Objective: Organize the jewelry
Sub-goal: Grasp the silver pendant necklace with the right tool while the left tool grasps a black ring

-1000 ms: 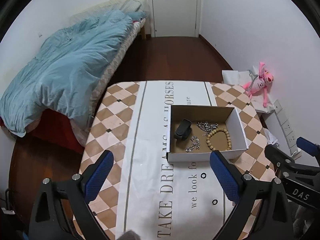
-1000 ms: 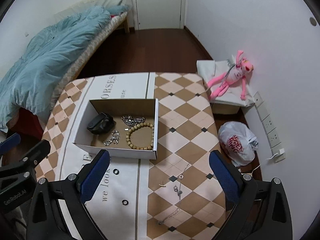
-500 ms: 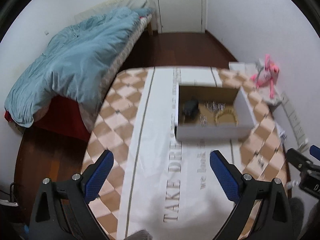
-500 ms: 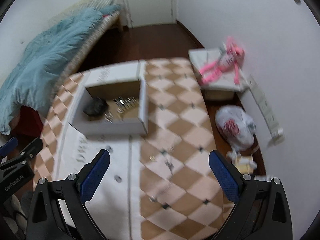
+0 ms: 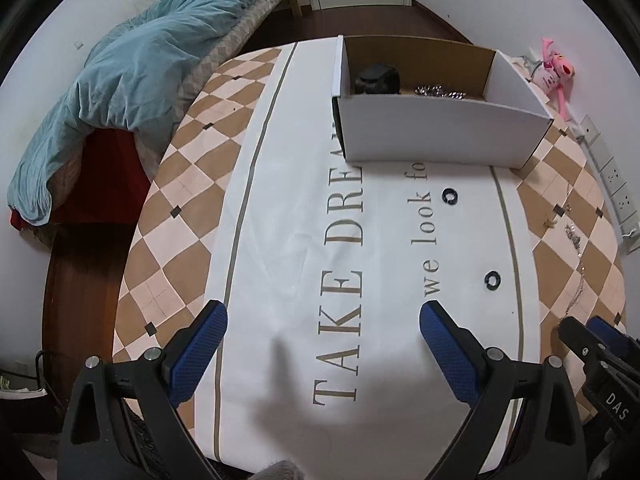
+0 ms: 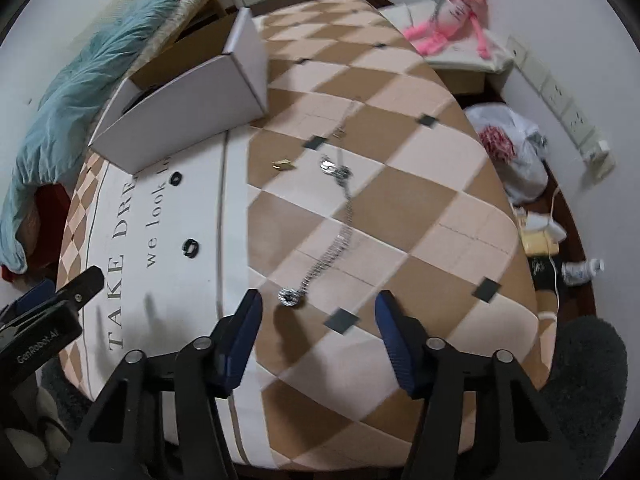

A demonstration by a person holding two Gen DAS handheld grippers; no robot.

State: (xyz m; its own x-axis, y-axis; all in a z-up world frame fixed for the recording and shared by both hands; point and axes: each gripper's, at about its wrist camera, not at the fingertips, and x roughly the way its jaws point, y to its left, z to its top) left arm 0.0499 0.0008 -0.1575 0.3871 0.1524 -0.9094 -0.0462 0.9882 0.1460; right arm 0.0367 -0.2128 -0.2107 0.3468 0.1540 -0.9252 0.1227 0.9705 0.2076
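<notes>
Jewelry is seen scattered over a table (image 6: 420, 216) covered by a chequered cloth with a white lettered strip. A silver chain (image 6: 332, 248) is laid across the brown and cream squares, its lower end just in front of the right gripper (image 6: 318, 304), whose blue-padded jaws have just been closing and are held apart with nothing between them; the chain is not touched. A small gold piece (image 6: 282, 165) is placed near the chain's upper end. Two black rings (image 5: 449, 196) (image 5: 492, 279) are set on the white strip, apart from each other. A white cardboard box (image 5: 440, 132) is stood at the far side of the strip, and a black object (image 5: 378, 79) and some silver jewelry (image 5: 440, 92) are partly shown inside it over the front wall. The left gripper (image 5: 323, 320) is held above the lettering with its jaws wide apart and empty. A bed (image 5: 132, 80) with a blue quilt and a pink plush toy (image 6: 456, 20) are visible beyond the table.
</notes>
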